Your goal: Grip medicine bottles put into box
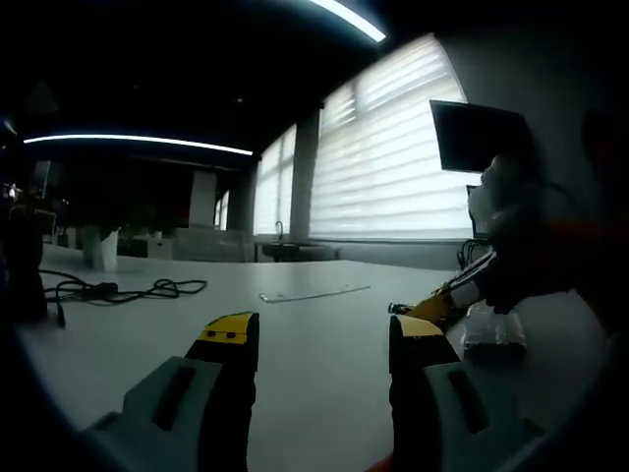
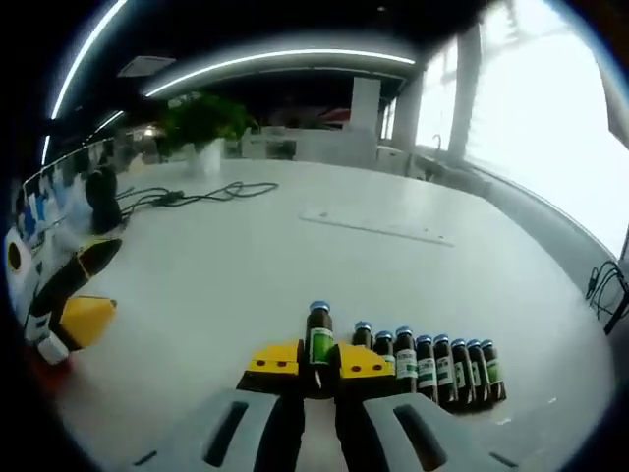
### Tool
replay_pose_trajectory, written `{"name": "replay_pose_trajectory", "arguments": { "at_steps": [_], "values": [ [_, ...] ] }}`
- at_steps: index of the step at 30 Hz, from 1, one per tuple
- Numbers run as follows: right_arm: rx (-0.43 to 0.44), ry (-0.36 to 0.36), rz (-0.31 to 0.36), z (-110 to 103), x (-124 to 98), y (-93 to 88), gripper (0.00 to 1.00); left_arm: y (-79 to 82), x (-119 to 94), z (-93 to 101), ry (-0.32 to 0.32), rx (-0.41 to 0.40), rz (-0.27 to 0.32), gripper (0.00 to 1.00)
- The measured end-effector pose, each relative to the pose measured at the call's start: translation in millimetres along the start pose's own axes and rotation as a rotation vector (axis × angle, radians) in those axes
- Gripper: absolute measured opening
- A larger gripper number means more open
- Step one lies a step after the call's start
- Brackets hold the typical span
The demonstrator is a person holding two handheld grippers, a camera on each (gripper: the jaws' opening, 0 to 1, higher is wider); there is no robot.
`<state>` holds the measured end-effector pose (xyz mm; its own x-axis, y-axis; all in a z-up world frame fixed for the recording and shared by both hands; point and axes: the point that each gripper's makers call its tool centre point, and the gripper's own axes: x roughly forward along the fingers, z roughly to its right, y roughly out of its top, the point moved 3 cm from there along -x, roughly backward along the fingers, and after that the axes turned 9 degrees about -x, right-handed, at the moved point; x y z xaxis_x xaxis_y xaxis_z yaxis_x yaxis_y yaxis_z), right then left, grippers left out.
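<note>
In the right gripper view, the right gripper point(image 2: 317, 366) is closed on a small medicine bottle point(image 2: 318, 342) with a green label and a blue cap; the bottle stands upright between the yellow jaw tips, its cap rising above them. Just beside it, a row of bottles point(image 2: 432, 366) of the same kind stands on the white table point(image 2: 256, 265), the bottles touching one another side by side; the nearest of the row sits right next to the gripped bottle. The row lies close to the near edge of the table. Farther across the table a thin flat strip point(image 2: 378, 228) lies on the surface, and toward the far edge a black cable point(image 2: 197, 195) trails in loops beside a potted plant point(image 2: 201, 126). At the side of this view the left gripper point(image 2: 69, 295) shows, with its yellow tip above the table.

In the left gripper view, the left gripper point(image 1: 319, 344) is open, its two yellow-tipped jaws well apart with nothing between them, over a bare part of the table point(image 1: 295, 334). The right gripper point(image 1: 442, 305) comes in from the side, and near it a small clear packet point(image 1: 494, 329) lies on the table. The black cable point(image 1: 118, 289) lies toward the far edge, and the thin strip point(image 1: 314, 293) is seen beyond the jaws.
</note>
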<state>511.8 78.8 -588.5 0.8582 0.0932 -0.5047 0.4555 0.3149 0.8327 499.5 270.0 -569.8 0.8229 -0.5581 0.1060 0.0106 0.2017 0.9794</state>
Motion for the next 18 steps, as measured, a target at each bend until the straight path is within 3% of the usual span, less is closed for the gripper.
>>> {"name": "replay_pose_trajectory", "arguments": {
  "at_steps": [9,15,18],
  "values": [
    [0.044,0.017,0.041,5,-41,-3.2,0.07,-2.7,-1,13.3,-0.072,0.0,-0.019,0.46],
    [0.048,0.022,0.048,9,-60,-11.0,0.07,-8.6,-8,35.7,-0.245,-0.064,-0.069,0.46],
    [0.054,0.028,0.045,9,-65,-17.6,0.07,-14.1,-17,49.7,-0.345,-0.045,-0.113,0.46]
  ]
}}
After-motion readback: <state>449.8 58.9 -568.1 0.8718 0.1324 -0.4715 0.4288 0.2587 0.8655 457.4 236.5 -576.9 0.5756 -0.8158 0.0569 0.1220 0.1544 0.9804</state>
